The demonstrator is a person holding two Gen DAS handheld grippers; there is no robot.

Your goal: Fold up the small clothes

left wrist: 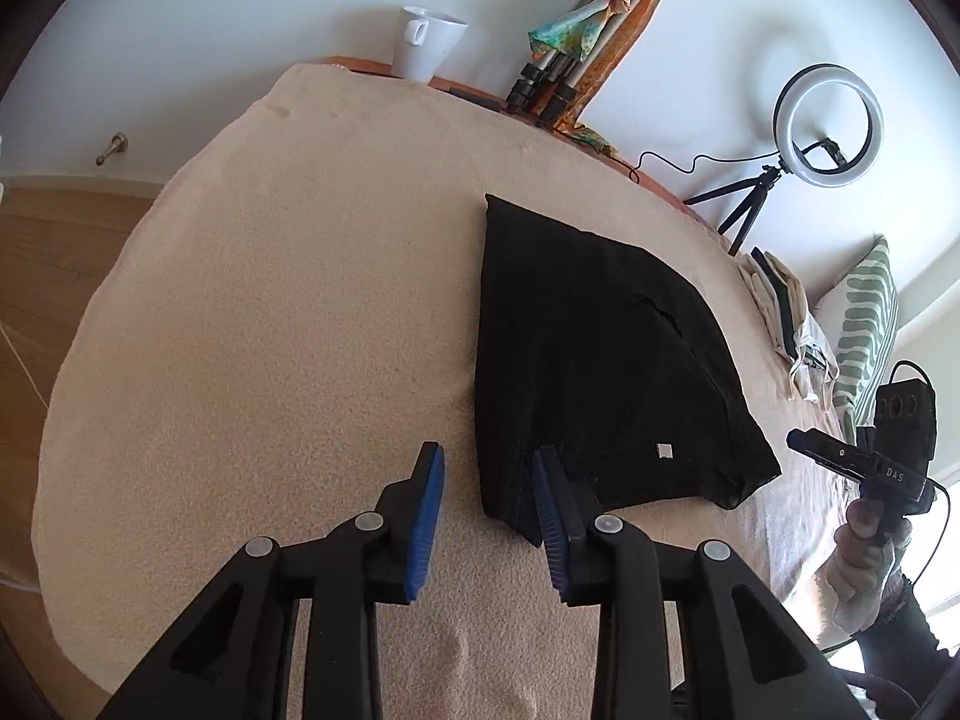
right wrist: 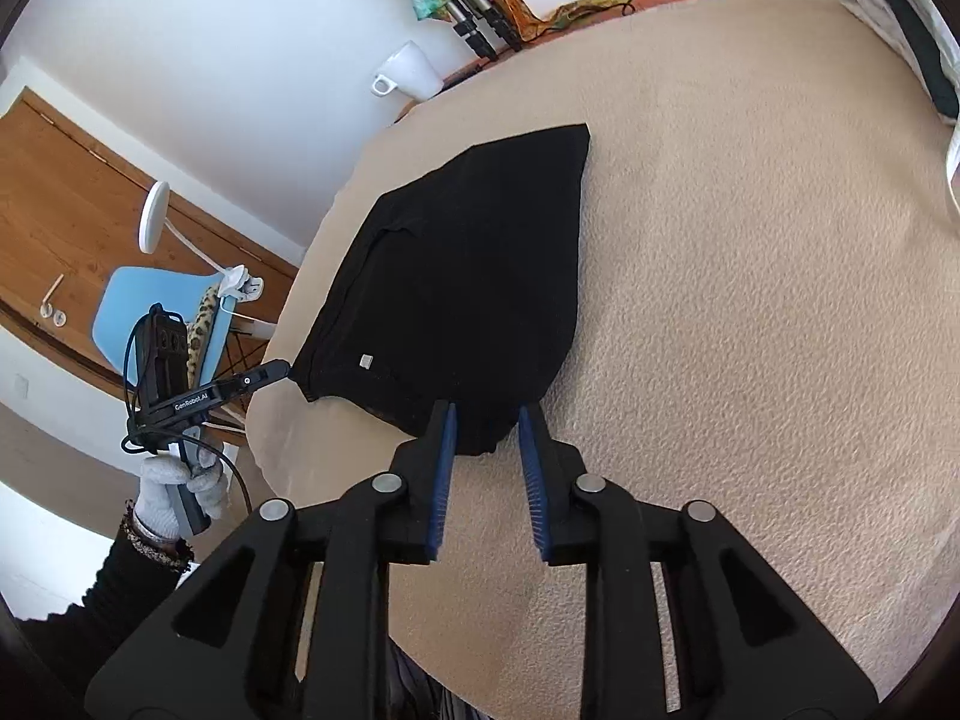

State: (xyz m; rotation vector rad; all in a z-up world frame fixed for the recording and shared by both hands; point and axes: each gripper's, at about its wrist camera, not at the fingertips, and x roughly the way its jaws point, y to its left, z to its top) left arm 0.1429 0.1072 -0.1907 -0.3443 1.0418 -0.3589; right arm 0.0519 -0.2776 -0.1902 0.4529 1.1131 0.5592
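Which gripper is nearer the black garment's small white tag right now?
Hard to call. The left gripper straddles the black garment's near corner, left of the white tag. The right gripper hovers over the opposite near edge, tag to its left. Both open.

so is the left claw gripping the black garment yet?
No, the left claw is open, its blue pads straddling the near corner of the black garment without closing on it.

One black garment (left wrist: pixel 594 360), two grippers (left wrist: pixel 489 468) (right wrist: pixel 485 414), one mug (left wrist: pixel 425 43).
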